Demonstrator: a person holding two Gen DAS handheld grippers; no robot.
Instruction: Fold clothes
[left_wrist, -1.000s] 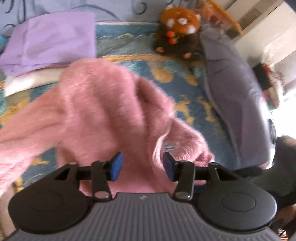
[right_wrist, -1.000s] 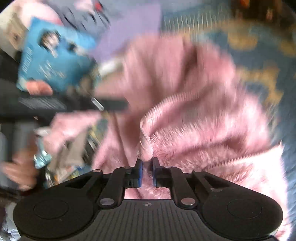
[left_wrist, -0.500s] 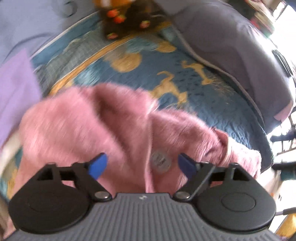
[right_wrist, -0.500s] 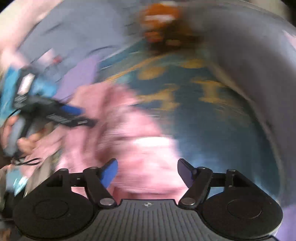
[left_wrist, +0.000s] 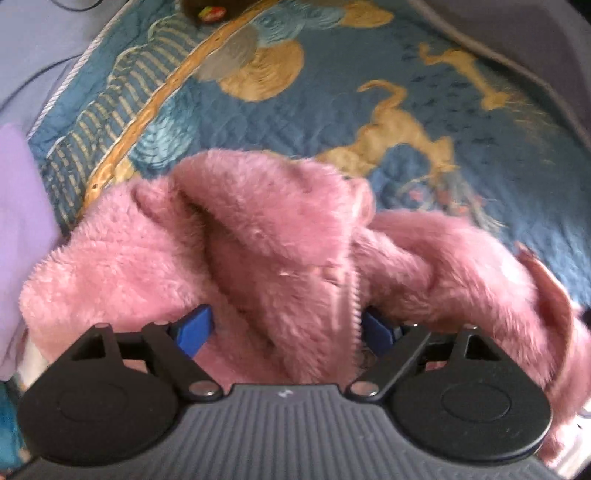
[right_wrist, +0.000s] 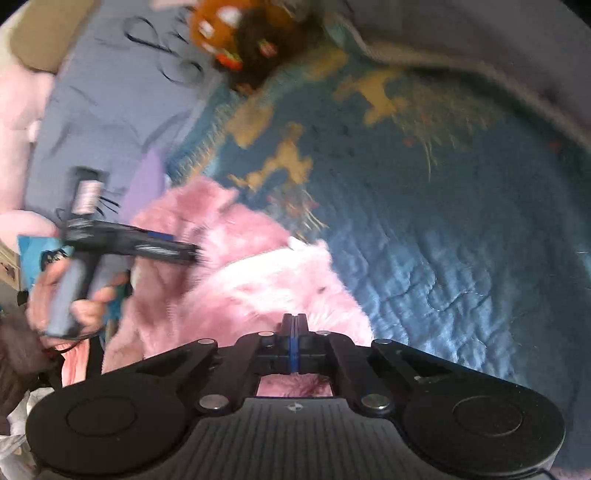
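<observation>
A pink fleece (left_wrist: 258, 251) lies crumpled on the bed's blue quilt (left_wrist: 288, 110), its zipper (left_wrist: 352, 302) facing up. The left gripper (left_wrist: 284, 328) points down over it, jaws wide apart, with a fold of fleece between them that the pads do not pinch. The right gripper (right_wrist: 294, 325) has just snapped together, empty, at the fleece's edge.
</observation>
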